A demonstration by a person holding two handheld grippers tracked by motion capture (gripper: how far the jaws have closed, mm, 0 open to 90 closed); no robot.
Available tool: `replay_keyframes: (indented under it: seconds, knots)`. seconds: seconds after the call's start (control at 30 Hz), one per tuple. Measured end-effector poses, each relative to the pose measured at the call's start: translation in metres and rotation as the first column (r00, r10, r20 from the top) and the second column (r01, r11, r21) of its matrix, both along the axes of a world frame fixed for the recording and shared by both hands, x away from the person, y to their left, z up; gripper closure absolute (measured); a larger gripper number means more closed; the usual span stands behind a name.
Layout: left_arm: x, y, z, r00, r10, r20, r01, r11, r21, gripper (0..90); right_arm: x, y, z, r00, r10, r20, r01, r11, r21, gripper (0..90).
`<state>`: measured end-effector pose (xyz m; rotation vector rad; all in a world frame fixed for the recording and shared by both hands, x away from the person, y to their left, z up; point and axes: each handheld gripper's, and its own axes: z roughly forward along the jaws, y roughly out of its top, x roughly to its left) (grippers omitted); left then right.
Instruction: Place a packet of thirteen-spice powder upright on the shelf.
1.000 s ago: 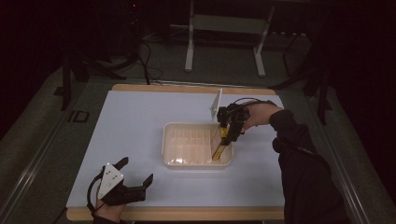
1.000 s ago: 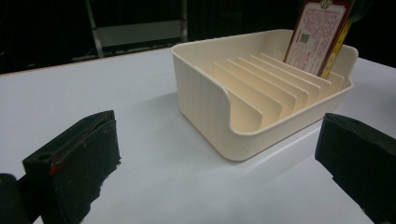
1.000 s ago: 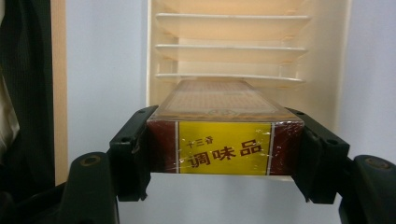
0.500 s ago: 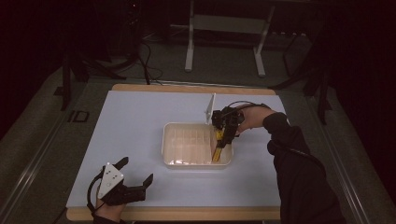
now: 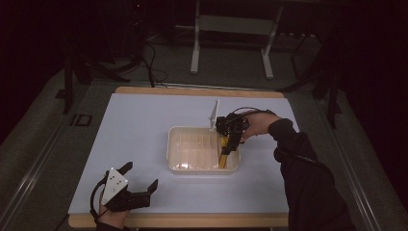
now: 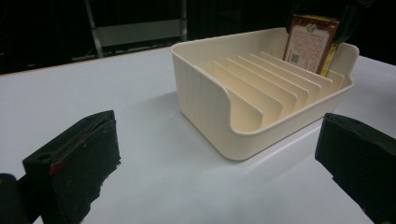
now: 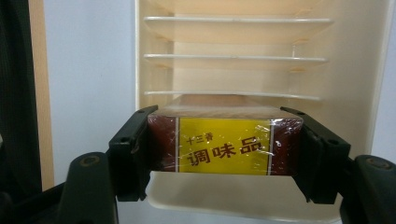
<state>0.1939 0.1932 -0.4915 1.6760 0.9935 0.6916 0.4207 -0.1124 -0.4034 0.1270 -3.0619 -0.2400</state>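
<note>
A cream slotted rack (image 5: 192,166) sits mid-table on a white mat. My right gripper (image 5: 230,144) points down over the rack's right end and is shut on a yellow and dark red seasoning box (image 5: 224,157). The box stands upright in the end slot. In the right gripper view both pads press the sides of the box (image 7: 224,145), with the rack's dividers (image 7: 233,58) beyond. My left gripper (image 5: 140,176) rests open at the table's front left with nothing between its jaws. In its own view it faces the rack (image 6: 205,93) and the box (image 6: 309,44).
The white mat (image 5: 144,125) covers a wooden table whose edge shows at the front (image 5: 192,220). A person's dark sleeve (image 5: 308,183) reaches in from the right. A metal stand (image 5: 231,29) and cables lie on the floor behind the table.
My right gripper has shifted slightly left and down with the box at the rack's right end. The left gripper has stayed where it was.
</note>
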Motion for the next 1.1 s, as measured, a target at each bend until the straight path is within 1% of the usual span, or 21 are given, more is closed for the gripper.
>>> replay_keyframes:
  seconds: [0.17, 0.27, 0.4, 0.47, 0.57, 0.63, 0.7, 0.73, 0.77, 0.83, 0.9, 1.0, 1.07, 1.1]
  knots:
    - [0.000, -0.001, 0.000, 1.0000, -0.002, -0.002, 0.002, 1.0000, 0.002, 0.0, -0.002, 0.002, 0.001, 1.0000, 0.000, 0.007, 0.000, 0.9996, -0.029, 30.8]
    - [0.000, -0.001, 0.000, 1.0000, -0.002, -0.003, 0.002, 1.0000, 0.004, 0.0, -0.004, 0.003, 0.003, 1.0000, 0.002, -0.005, -0.002, 0.9994, -0.035, 29.1]
    - [0.001, -0.001, 0.000, 1.0000, -0.003, -0.004, 0.003, 1.0000, 0.005, 0.0, -0.005, 0.003, 0.010, 1.0000, 0.003, 0.002, -0.003, 0.9997, -0.024, 27.6]
    - [0.001, -0.001, 0.000, 1.0000, -0.005, -0.005, 0.005, 1.0000, 0.006, 0.0, -0.006, 0.002, 0.014, 0.9999, -0.002, 0.012, 0.002, 0.9997, -0.025, 27.2]
    - [0.001, -0.001, 0.000, 1.0000, -0.005, -0.005, 0.005, 1.0000, 0.004, 0.0, -0.006, -0.001, 0.022, 0.9995, -0.005, 0.031, 0.005, 1.0000, -0.006, 27.1]
    - [0.001, -0.001, 0.000, 1.0000, -0.005, -0.006, 0.005, 1.0000, 0.003, 0.0, -0.008, -0.003, 0.028, 0.9994, -0.019, 0.030, 0.019, 0.9998, 0.003, 27.1]
    - [0.001, -0.001, 0.000, 1.0000, -0.005, -0.008, 0.005, 1.0000, 0.006, 0.0, -0.007, -0.005, 0.033, 0.9995, -0.021, 0.024, 0.021, 0.9997, 0.009, 27.8]
    - [0.001, -0.002, 0.000, 1.0000, -0.005, -0.007, 0.005, 1.0000, 0.004, 0.0, -0.007, -0.006, 0.035, 0.9994, -0.027, 0.024, 0.027, 0.9995, 0.015, 27.7]
    - [0.001, -0.002, 0.000, 1.0000, -0.006, -0.008, 0.006, 1.0000, 0.006, 0.0, -0.007, -0.008, 0.038, 0.9984, -0.043, 0.036, 0.042, 0.9990, 0.015, 27.7]
    - [0.001, -0.001, 0.000, 0.9999, -0.006, -0.009, 0.006, 1.0000, 0.005, 0.0, -0.006, -0.013, 0.044, 0.9972, -0.063, 0.040, 0.061, 0.9972, 0.042, 27.6]
    - [0.001, -0.002, 0.000, 1.0000, -0.005, -0.009, 0.005, 1.0000, 0.004, 0.0, -0.007, -0.016, 0.048, 0.9932, -0.093, 0.070, 0.089, 0.9947, 0.051, 22.9]
    - [0.001, -0.002, 0.000, 0.9999, -0.005, -0.009, 0.005, 1.0000, 0.004, 0.0, -0.006, -0.021, 0.053, 0.9878, -0.143, 0.063, 0.139, 0.9884, 0.062, 17.6]
    - [0.001, -0.002, 0.000, 1.0000, -0.004, -0.008, 0.004, 1.0000, 0.001, 0.0, -0.006, -0.024, 0.055, 0.9850, -0.167, 0.044, 0.163, 0.9837, 0.075, 13.0]
    - [0.001, -0.002, 0.000, 1.0000, -0.004, -0.009, 0.004, 1.0000, 0.003, 0.0, -0.005, -0.026, 0.056, 0.9838, -0.176, 0.032, 0.173, 0.9811, 0.087, 13.3]
